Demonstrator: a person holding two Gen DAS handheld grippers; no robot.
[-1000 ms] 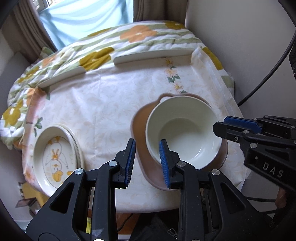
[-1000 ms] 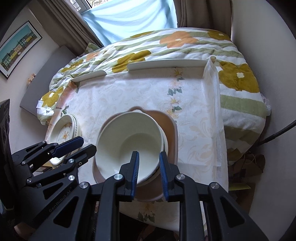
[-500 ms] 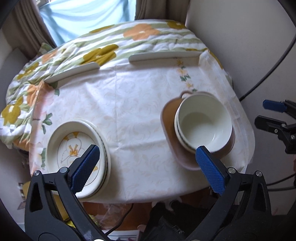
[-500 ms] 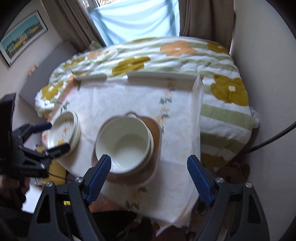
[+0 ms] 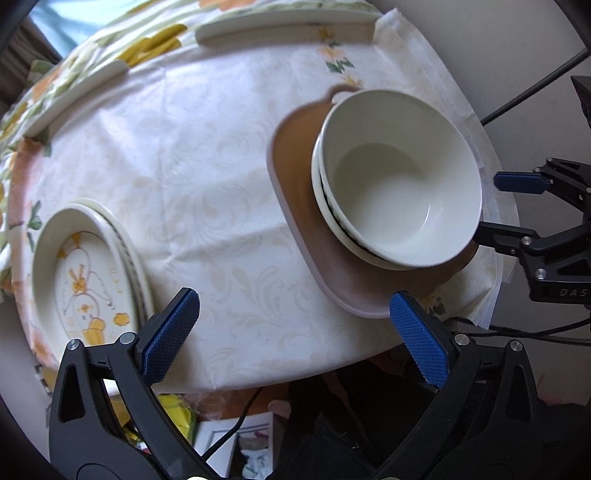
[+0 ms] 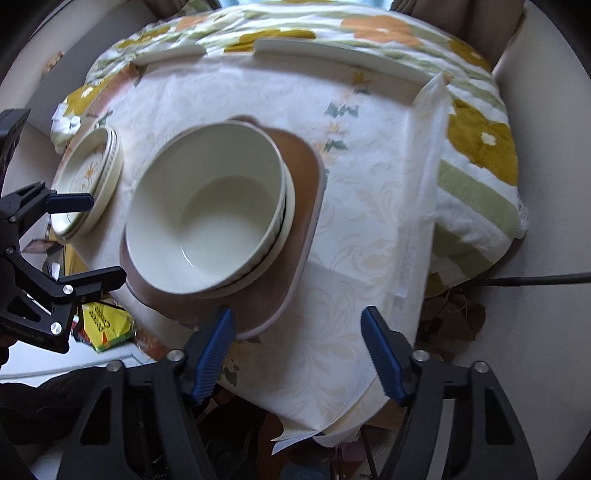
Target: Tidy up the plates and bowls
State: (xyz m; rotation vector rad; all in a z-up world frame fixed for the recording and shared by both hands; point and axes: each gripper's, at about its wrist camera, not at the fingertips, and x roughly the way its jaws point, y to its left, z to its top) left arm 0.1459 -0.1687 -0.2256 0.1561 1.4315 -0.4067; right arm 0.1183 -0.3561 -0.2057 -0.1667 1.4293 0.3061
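Two cream bowls [image 5: 399, 184] sit nested on a brown plate [image 5: 295, 206] on the right of the table. A stack of cream plates [image 5: 85, 266] with a duck drawing lies at the left edge. My left gripper [image 5: 293, 299] is open wide over the near table edge, between the plate stack and the brown plate, with nothing in it. In the right wrist view the bowls [image 6: 207, 214] fill the middle. My right gripper [image 6: 298, 315] hangs over the near corner of the brown plate [image 6: 299, 221]; its jaws are closing and hold nothing.
Two long cream strips [image 5: 284, 26] lie along the table's far edge, with a flowered blanket [image 6: 480, 147] behind them. A wall and a black cable [image 6: 535, 278] are on the right. A yellow packet [image 6: 105, 325] lies below the table's near left edge.
Both grippers were shut at the bowl's near rim a second ago and have opened. The right one has since narrowed. Both views drew back, then came down closer to the table.
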